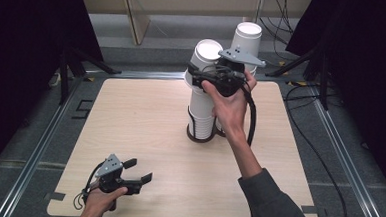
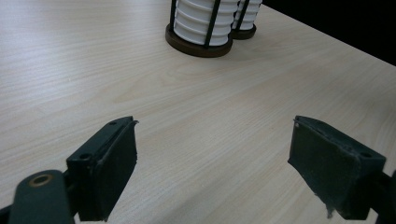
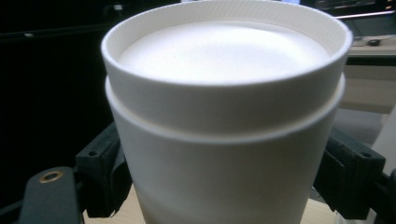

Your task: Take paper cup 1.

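Standing between the right gripper's jaws, the top cup crowns the nearer stack in its holder at the table's far middle; each jaw sits against a side of the cup, apparently clasping it. The left gripper rests wide open at the near left edge, holding nothing, well apart from the stacks.

From my seat, the right gripper and hand hide part of the back stack behind the front stack. In the right gripper view, the cup covers the pads, so contact is unclear; its base is cut off.
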`<state>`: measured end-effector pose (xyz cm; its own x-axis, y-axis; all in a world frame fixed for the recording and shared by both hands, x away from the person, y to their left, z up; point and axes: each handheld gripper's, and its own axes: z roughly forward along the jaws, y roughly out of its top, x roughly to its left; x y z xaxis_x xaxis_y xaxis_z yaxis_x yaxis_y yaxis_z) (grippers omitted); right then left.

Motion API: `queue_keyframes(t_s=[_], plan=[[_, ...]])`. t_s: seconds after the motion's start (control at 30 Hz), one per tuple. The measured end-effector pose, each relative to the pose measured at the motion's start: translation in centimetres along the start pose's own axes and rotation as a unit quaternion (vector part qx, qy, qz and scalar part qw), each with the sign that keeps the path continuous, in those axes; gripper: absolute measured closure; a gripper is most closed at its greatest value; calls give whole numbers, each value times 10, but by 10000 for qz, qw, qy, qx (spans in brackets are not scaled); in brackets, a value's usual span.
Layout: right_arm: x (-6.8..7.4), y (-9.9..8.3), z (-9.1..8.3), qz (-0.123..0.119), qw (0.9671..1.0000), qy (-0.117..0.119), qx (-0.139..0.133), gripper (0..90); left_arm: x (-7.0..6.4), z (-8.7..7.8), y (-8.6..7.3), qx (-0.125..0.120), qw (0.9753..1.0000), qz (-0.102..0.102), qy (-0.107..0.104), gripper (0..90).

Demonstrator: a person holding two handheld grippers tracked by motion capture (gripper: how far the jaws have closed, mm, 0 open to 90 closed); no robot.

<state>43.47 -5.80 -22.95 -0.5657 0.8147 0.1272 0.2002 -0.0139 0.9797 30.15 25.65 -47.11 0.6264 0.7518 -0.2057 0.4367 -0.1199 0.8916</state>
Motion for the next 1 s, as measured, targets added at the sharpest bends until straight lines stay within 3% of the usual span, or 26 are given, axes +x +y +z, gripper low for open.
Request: queue_keyframes(t_s=[0.03, 0.07, 0.13, 0.2, 0.3, 0.43, 0.5, 0.53, 0.7, 0.93, 1.0], plan=[[3, -2, -3, 65, 9999, 126, 44, 176, -1, -1, 0, 67, 10000, 16, 54, 145], [3, -3, -4, -70, 9999, 145, 23, 176, -1, -1, 1, 78, 9999, 25, 63, 145], [6, -5, -6, 9, 9997, 238, 79, 176, -1, -1, 1, 75, 9999, 26, 65, 145], [11, -14, -12, 42, 9984, 555, 115, 176, -1, -1, 1, 75, 9999, 25, 69, 145], [16, -24, -20, -58, 9974, 687, 215, 176, -1, -1, 1, 82, 9999, 26, 74, 145], [20, -40, -25, -175, 9943, 1002, 318, 176, -1, -1, 1, 85, 9999, 38, 59, 145], [21, -49, -28, -112, 9926, 1140, 405, 176, -1, -1, 1, 84, 9999, 40, 52, 145], [20, -51, -29, -199, 9922, 1164, 408, 176, -1, -1, 1, 81, 9999, 48, 45, 145], [21, -67, -31, -178, 9901, 1277, 555, 176, 0, 1, 0, -37, 10000, 7, -30, 145], [20, -98, -24, -96, 9843, 1581, 781, 176, 1, 1, 2, 9, 10000, 7, 40, 145], [20, -101, -23, -226, 9843, 1568, 776, 176, 0, 1, 2, -14, 10000, -28, 46, 145]])
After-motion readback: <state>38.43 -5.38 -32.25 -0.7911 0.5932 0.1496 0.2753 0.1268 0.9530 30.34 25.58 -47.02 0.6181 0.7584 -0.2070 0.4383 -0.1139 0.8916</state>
